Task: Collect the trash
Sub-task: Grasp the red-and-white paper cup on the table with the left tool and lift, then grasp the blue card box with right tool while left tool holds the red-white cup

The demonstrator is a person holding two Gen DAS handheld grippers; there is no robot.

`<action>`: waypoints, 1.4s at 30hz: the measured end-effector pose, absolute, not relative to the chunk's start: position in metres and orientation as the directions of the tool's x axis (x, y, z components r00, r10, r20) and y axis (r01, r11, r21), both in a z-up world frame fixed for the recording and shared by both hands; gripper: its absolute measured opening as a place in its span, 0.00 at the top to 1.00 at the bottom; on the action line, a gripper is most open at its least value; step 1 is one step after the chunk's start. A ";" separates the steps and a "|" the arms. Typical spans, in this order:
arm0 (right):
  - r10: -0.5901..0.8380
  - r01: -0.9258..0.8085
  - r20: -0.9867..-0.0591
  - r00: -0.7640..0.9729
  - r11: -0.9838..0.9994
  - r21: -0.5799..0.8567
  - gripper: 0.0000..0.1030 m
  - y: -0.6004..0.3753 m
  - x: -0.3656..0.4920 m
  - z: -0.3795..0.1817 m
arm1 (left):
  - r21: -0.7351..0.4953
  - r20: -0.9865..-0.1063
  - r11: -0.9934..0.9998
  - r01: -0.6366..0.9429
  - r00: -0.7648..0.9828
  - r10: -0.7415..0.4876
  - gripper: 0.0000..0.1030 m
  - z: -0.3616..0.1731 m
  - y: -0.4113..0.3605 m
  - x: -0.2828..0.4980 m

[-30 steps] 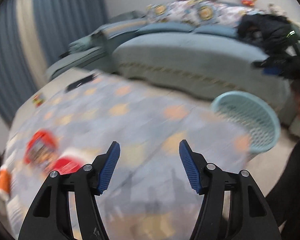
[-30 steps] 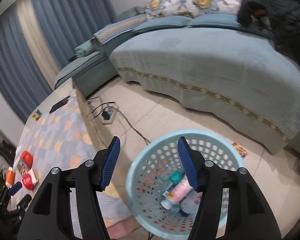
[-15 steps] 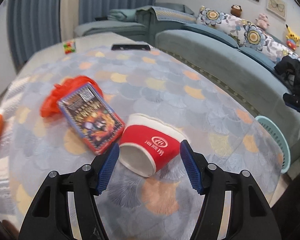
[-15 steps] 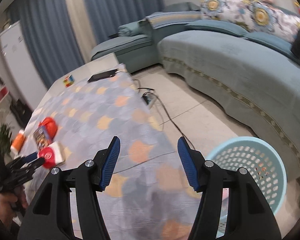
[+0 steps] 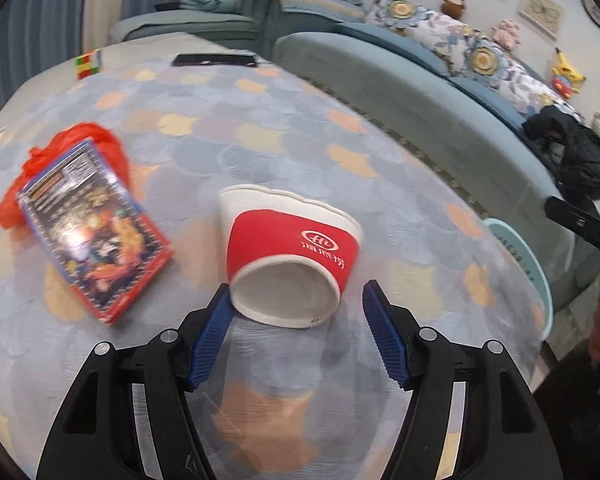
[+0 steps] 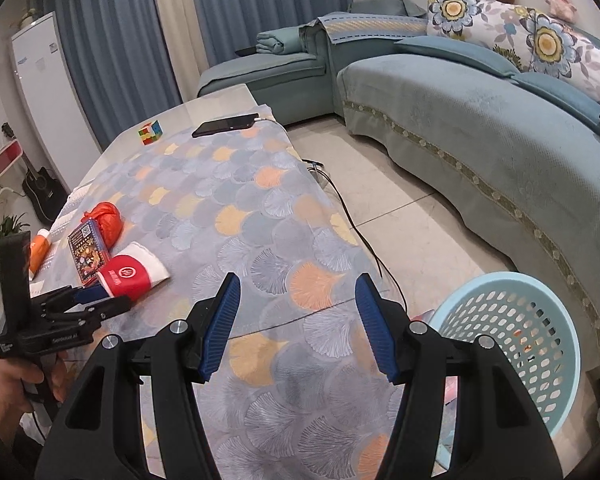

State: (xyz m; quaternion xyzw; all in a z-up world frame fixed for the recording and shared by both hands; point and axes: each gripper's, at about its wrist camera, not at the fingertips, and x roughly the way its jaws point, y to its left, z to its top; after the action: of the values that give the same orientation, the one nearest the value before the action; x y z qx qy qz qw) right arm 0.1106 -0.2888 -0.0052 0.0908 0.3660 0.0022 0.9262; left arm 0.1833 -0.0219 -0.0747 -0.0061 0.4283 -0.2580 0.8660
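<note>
A crushed red and white paper cup lies on its side on the table, base toward me. My left gripper is open, its blue pads either side of the cup's base, close but apart from it. A snack packet and a red plastic bag lie to its left. My right gripper is open and empty above the table's near edge. From the right wrist view I see the cup, the left gripper and the light blue trash basket on the floor.
The table carries a patterned blue cloth, a phone on a cable, a puzzle cube and an orange bottle. A teal sofa curves behind. A cable and power strip lie on the tiled floor.
My left gripper has swung from the basket side to the table and closed in on the cup. My right gripper has turned away from the basket toward the table.
</note>
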 end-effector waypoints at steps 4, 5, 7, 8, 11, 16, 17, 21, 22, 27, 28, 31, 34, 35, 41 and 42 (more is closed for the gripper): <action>0.075 0.049 -0.682 0.728 0.986 0.160 0.45 -0.281 0.113 -0.006 | -0.225 -0.728 0.843 0.488 0.491 -0.478 0.51 -0.072 -0.033 0.175; 0.076 0.044 -0.682 0.728 0.987 0.156 0.45 -0.278 0.114 -0.007 | -0.216 -0.722 0.841 0.497 0.498 -0.480 0.51 -0.071 -0.036 0.173; 0.077 0.034 -0.684 0.725 0.988 0.148 0.45 -0.274 0.114 -0.008 | -0.205 -0.717 0.833 0.513 0.501 -0.485 0.51 -0.070 -0.040 0.167; 0.077 0.032 -0.686 0.724 0.989 0.146 0.45 -0.273 0.114 -0.008 | -0.200 -0.716 0.831 0.519 0.502 -0.486 0.52 -0.070 -0.043 0.164; 0.076 0.034 -0.686 0.724 0.989 0.145 0.45 -0.272 0.113 -0.009 | -0.181 -0.708 0.827 0.531 0.513 -0.485 0.52 -0.068 -0.048 0.157; 0.083 0.045 -0.684 0.725 0.985 0.167 0.45 -0.275 0.113 -0.007 | -0.181 -0.658 0.834 0.522 0.566 -0.497 0.52 -0.049 -0.044 0.143; 0.086 0.045 -0.684 0.724 0.984 0.172 0.45 -0.275 0.114 -0.006 | -0.183 -0.648 0.836 0.517 0.576 -0.498 0.52 -0.045 -0.042 0.142; 0.115 0.031 -0.685 0.720 0.980 0.197 0.45 -0.264 0.118 -0.005 | -0.187 -0.595 0.858 0.478 0.640 -0.486 0.52 -0.022 -0.024 0.128; 0.121 0.025 -0.685 0.718 0.980 0.199 0.45 -0.260 0.120 -0.004 | -0.181 -0.582 0.868 0.463 0.661 -0.474 0.52 -0.015 -0.017 0.122; 0.156 -0.040 -0.688 0.709 0.982 0.182 0.45 -0.223 0.131 -0.006 | -0.113 -0.535 0.922 0.370 0.759 -0.370 0.52 0.010 0.023 0.100; 0.166 -0.062 -0.691 0.703 0.983 0.173 0.45 -0.211 0.135 -0.009 | -0.106 -0.524 0.935 0.338 0.780 -0.342 0.52 0.015 0.036 0.096; 0.201 -0.133 -0.699 0.686 0.979 0.152 0.45 -0.172 0.146 -0.016 | -0.130 -0.496 0.961 0.244 0.823 -0.276 0.52 0.029 0.075 0.089; 0.246 -0.225 -0.682 0.689 0.967 0.122 0.45 -0.129 0.155 -0.018 | -0.166 -0.483 0.974 0.155 0.848 -0.217 0.52 0.036 0.111 0.084; 0.260 -0.252 -0.682 0.684 0.961 0.114 0.45 -0.116 0.158 -0.020 | -0.176 -0.483 0.976 0.130 0.852 -0.201 0.52 0.038 0.121 0.083; 0.336 -0.393 -0.685 0.646 0.916 0.078 0.45 -0.040 0.180 -0.022 | -0.173 -0.468 0.983 0.066 0.872 -0.141 0.52 0.049 0.150 0.071; 0.335 -0.422 -0.681 0.652 0.906 0.041 0.45 -0.024 0.185 -0.021 | -0.166 -0.464 0.984 0.063 0.876 -0.134 0.52 0.052 0.152 0.068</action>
State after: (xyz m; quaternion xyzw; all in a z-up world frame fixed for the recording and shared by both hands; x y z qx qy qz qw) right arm 0.1846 -0.0239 -0.0206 -0.0605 0.3614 0.2087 0.9067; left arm 0.0685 0.1517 0.0523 -0.0729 0.2439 -0.0509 0.9657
